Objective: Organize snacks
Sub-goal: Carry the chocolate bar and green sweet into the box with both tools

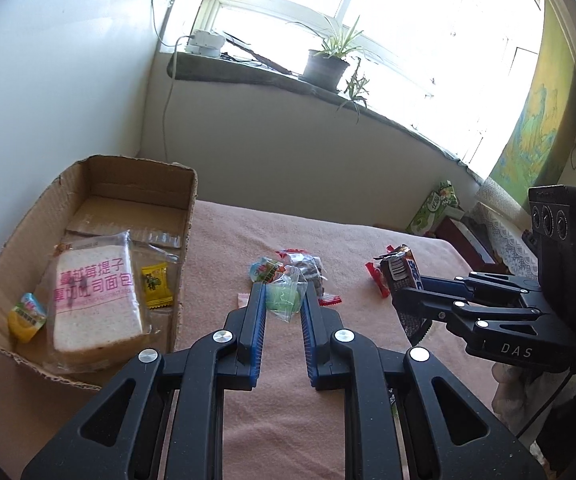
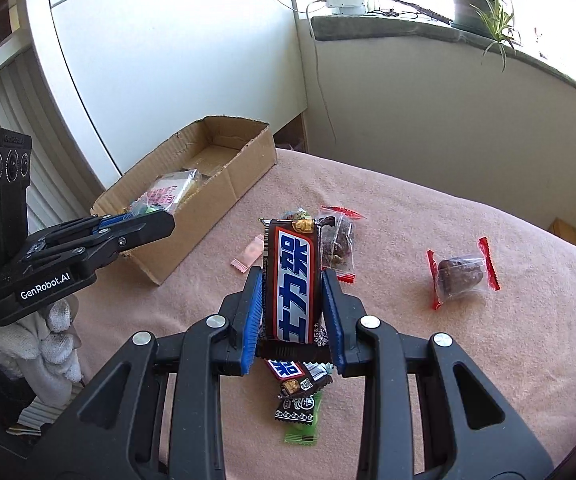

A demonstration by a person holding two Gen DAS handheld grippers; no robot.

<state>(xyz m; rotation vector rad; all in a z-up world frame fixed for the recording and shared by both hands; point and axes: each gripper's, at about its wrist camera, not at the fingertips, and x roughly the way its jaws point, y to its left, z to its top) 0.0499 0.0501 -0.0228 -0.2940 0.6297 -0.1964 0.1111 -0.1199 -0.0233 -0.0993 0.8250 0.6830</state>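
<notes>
Between the right gripper's (image 2: 291, 304) pads a chocolate bar (image 2: 293, 276) is clamped upright, clear of the cloth (image 2: 427, 208); the left gripper (image 1: 284, 312) pinches a clear green sweet (image 1: 284, 300) at its tips. Beyond both jaws, several wrapped snacks (image 2: 461, 272) remain loose, while the box (image 1: 186, 224) to their left already holds bread (image 1: 96, 296) and two sweets. Judged roughly half done; both grippers tilt down, loaded.
</notes>
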